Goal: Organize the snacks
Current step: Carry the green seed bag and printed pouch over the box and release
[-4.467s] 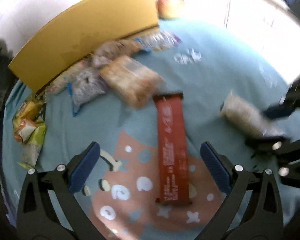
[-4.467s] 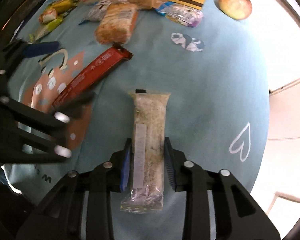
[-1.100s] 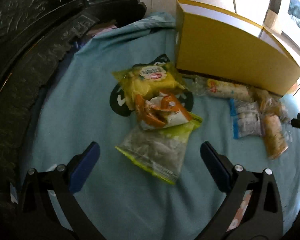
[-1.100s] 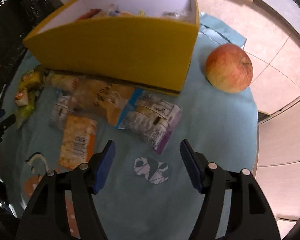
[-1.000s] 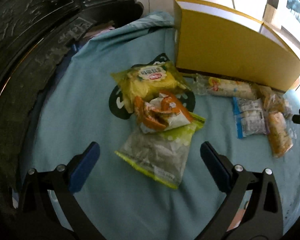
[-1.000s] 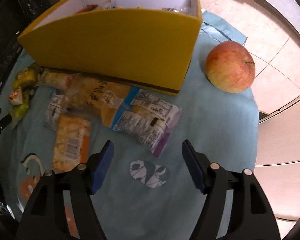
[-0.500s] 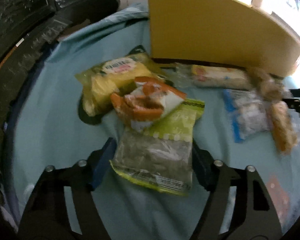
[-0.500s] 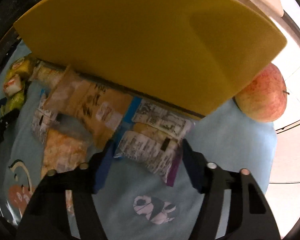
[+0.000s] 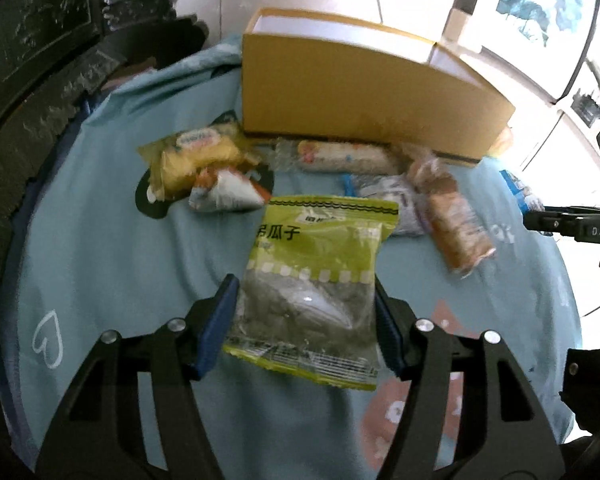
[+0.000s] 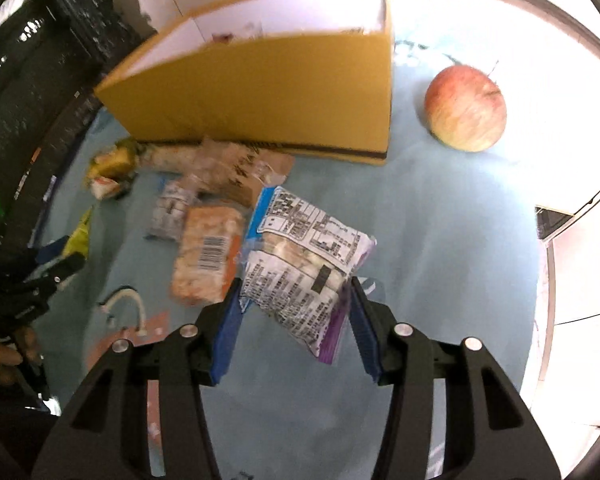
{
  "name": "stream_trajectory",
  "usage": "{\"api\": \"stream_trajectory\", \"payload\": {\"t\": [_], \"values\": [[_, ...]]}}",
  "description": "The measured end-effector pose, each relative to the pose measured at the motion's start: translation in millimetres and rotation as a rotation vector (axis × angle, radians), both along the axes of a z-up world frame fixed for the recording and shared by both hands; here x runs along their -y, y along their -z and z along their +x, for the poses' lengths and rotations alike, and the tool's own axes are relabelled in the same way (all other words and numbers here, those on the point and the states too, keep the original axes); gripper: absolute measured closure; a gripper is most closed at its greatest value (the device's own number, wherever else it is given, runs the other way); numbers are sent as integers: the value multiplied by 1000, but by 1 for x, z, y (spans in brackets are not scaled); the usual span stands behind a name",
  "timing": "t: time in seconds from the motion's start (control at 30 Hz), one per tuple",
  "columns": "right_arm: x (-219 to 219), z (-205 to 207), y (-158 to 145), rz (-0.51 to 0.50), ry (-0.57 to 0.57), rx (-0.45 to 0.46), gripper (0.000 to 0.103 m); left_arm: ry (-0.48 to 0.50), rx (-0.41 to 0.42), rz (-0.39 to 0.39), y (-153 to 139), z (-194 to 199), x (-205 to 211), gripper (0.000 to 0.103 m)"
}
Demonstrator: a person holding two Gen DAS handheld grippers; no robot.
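Left wrist view: the left claw (image 9: 306, 316) is seen narrowed onto a green and clear plastic packet of seeds (image 9: 312, 280), its blue pads pressed against the packet's two long edges.
Packet axis: the long axis of the packet runs straight ahead along the fingers, its green printed end pointing toward the yellow cardboard box (image 9: 364, 96).
Key relation: the box stands ahead and slightly right, at the far side of the table covered by a light blue cloth (image 9: 112, 232), with loose wrapped snacks (image 9: 340, 158) lying between; a forward carry over its near wall is judged to be needed.
Right wrist view: the right claw (image 10: 296, 326) is seen closed partway on a clear and purple wrapped snack pack with a printed label (image 10: 308, 264), gripped near its lower end.
Pack position: the pack appears lifted clear of the cloth and tilted, its blue end pointing up and left toward the box.
Box from this side: the open top lies ahead and slightly left; some contents are dimly visible inside.
Beside the box: a red-yellow apple (image 10: 466, 108) rests apart on the right.
Nearer arm: it cannot be told which claw is closer to the box.
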State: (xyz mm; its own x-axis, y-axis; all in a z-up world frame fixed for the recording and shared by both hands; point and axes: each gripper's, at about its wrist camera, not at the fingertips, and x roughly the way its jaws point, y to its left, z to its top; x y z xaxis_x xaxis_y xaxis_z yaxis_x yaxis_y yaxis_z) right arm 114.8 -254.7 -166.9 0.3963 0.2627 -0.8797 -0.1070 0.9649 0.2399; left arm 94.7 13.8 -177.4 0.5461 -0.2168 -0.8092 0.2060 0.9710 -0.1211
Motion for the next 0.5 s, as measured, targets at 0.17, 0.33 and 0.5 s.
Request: {"api": "stream_trajectory", "payload": {"t": [0.17, 0.33, 0.5], "values": [[8, -21, -28, 14, 8, 57, 52, 11, 40, -8, -18, -3, 4, 39], [9, -29, -46, 15, -2, 87, 51, 29, 84, -10, -36, -10, 9, 39], [3, -34, -63, 15, -13, 125, 51, 49, 127, -15, -53, -16, 12, 39]]}}
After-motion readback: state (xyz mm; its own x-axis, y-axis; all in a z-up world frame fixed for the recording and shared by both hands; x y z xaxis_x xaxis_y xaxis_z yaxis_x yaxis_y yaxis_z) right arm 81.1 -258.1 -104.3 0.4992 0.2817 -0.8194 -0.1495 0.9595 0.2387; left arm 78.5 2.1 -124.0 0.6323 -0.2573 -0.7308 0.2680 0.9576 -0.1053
